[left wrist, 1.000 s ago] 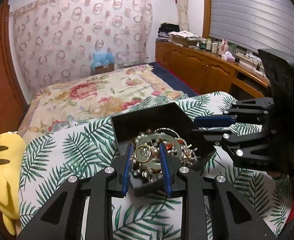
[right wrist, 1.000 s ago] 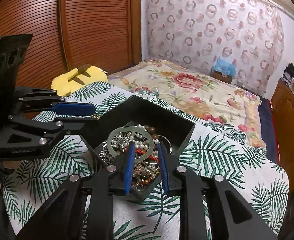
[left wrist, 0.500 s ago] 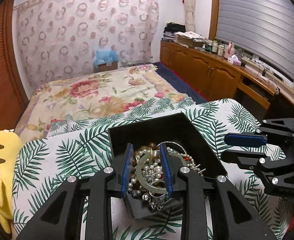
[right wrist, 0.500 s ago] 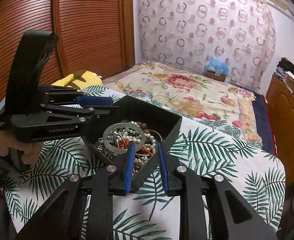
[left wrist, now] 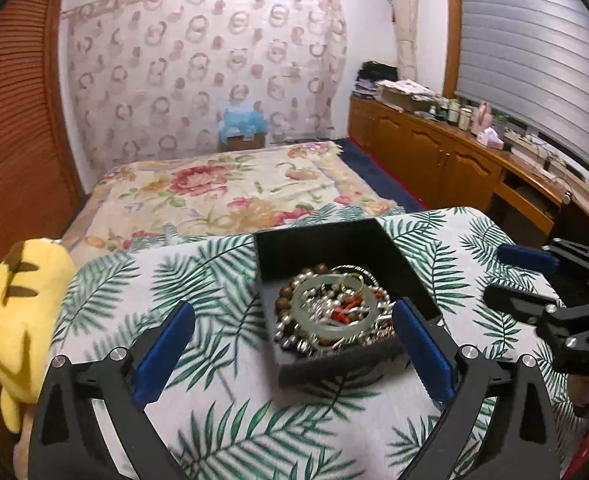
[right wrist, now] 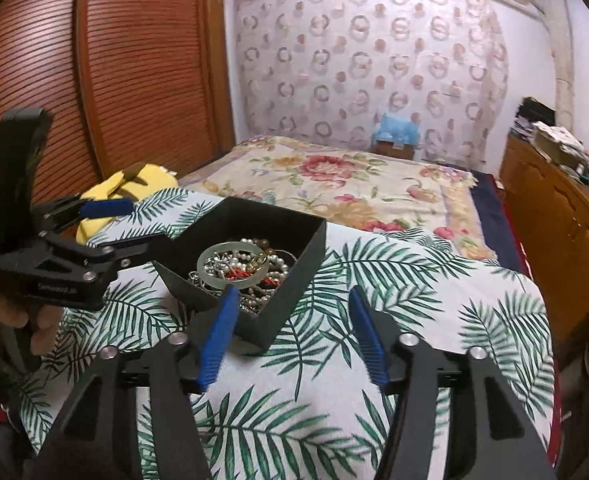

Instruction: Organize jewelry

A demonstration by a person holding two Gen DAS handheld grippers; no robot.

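A black open box (left wrist: 326, 242) (right wrist: 250, 216) sits on the palm-leaf cloth. It holds a tangle of jewelry: a pale green bangle (left wrist: 330, 326) (right wrist: 210, 258), pearl strands, brown beads, a red cord and a gold ring (left wrist: 352, 280). My left gripper (left wrist: 290, 330) is open and empty, its blue pads wide apart in front of the box. My right gripper (right wrist: 292, 306) is open and empty, just short of the box's near corner. Each gripper shows in the other's view, the right (left wrist: 510, 276) beside the box and the left (right wrist: 114, 228) too.
The cloth-covered table (left wrist: 198, 280) ends at a bed with a floral blanket (left wrist: 222, 188). A yellow plush toy (left wrist: 18, 300) lies at the table's left edge. Wooden cabinets (left wrist: 434, 156) with clutter run along the right wall. A slatted wooden door (right wrist: 94, 80) stands to the left.
Both grippers have opened and drawn back from the box. The left let go of the jewelry it was pinching; the bangle and beads now lie loose in the box.
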